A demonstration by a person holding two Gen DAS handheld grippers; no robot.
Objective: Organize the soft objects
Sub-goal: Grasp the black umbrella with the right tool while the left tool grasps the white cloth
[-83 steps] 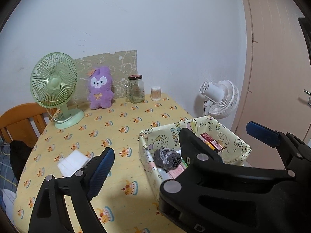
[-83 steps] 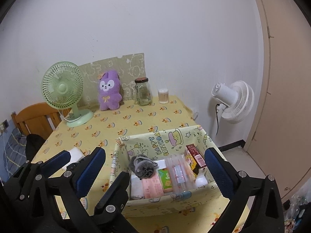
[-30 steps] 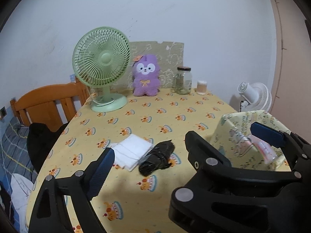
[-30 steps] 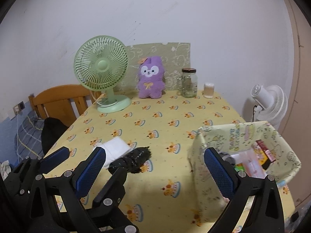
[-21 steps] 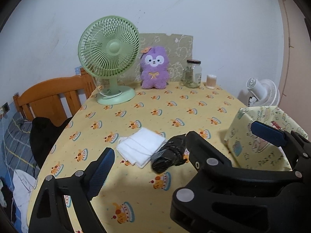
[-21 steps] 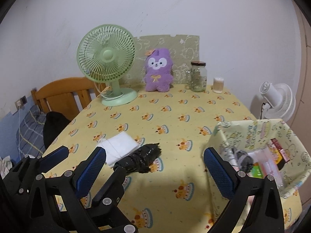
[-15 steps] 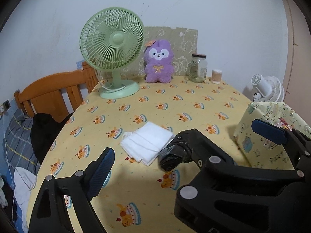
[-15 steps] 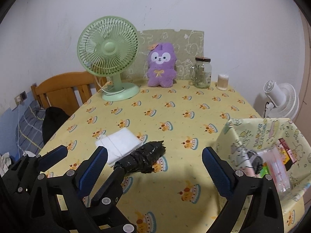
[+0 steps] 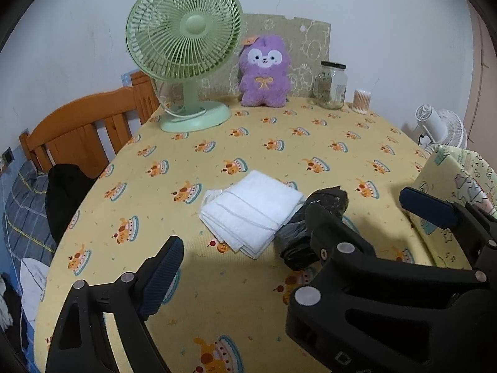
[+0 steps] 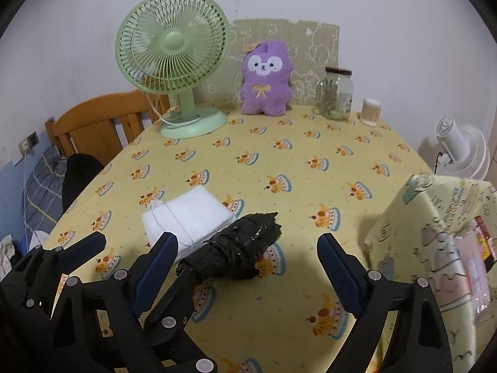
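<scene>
A folded white towel (image 9: 251, 211) (image 10: 189, 217) lies on the yellow tablecloth. A black rolled soft bundle (image 9: 329, 199) (image 10: 230, 255) rests against its right side. A black gripper finger (image 9: 326, 233) covers the bundle's near end in the left wrist view. My left gripper (image 9: 245, 242) hovers just short of the towel, jaws wide and closing a little, nothing between them. My right gripper (image 10: 247, 248) frames the bundle with its blue pads (image 10: 155, 264) apart from it, jaws closing. A purple plush (image 9: 264, 71) (image 10: 267, 77) sits upright at the back.
A patterned fabric basket (image 9: 450, 180) (image 10: 403, 236) holding packets stands at the right table edge. At the back are a green fan (image 9: 186, 31), a glass jar (image 9: 332, 85) and a cotton swab cup (image 9: 362, 101). A wooden chair (image 9: 77, 124) stands left, a white fan (image 9: 441, 127) right.
Both views swung left from the basket and sank toward the towel and black bundle, which now look larger and nearer. The basket slid to the right edge. The right pads stand slightly closer.
</scene>
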